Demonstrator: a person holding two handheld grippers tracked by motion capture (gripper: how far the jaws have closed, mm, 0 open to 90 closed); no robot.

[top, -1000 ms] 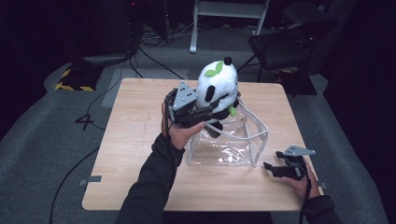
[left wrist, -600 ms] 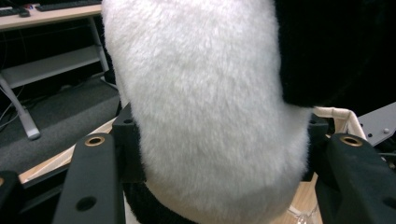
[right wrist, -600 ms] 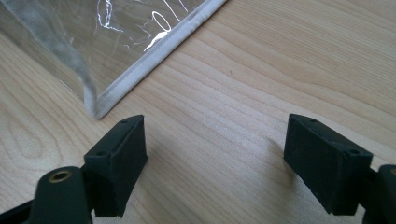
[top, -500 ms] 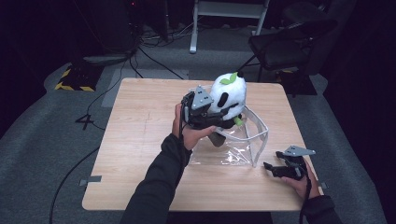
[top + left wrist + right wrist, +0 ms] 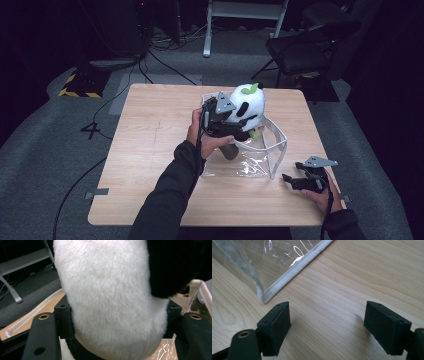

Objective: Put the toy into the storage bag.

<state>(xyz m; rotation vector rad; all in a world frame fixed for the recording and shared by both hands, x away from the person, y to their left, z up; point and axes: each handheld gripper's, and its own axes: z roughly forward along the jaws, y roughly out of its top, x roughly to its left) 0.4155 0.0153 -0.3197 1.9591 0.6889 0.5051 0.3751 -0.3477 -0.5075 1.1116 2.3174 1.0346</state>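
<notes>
High view | left gripper (image 5: 235, 125) loosening (panda (image 5: 247, 102) between jaws) | bag (image 5: 272, 145)

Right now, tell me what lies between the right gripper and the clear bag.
Only bare table: in the right gripper view, wood runs from the right gripper to the clear bag.

The left gripper (image 5: 235, 122) has the panda toy (image 5: 246, 107) between its jaws, which have just been opening, above the clear bag (image 5: 260, 150). The right gripper (image 5: 292, 180) rests on the table (image 5: 150, 150), just beside the bag's near corner.
</notes>
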